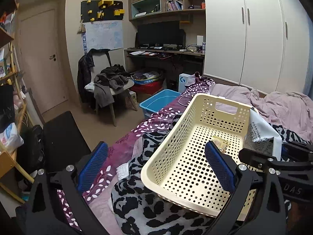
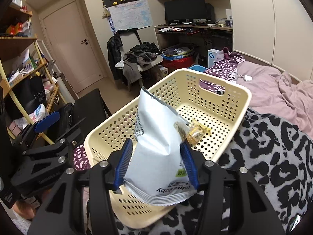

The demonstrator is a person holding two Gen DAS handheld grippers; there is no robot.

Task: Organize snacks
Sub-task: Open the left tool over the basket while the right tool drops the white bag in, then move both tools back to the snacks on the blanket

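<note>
bed-top basket point(image 2: 230, 105): right gripper point(image 2: 156, 162) clamps white pouch point(image 2: 156, 148) (left gripper point(image 1: 156, 166) gapes).

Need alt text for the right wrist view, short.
The right gripper is shut on a white snack bag, holding it above a cream perforated basket that sits on a bed's patterned blanket. A small yellow-wrapped snack lies in the basket; the open left gripper shows at left.
</note>
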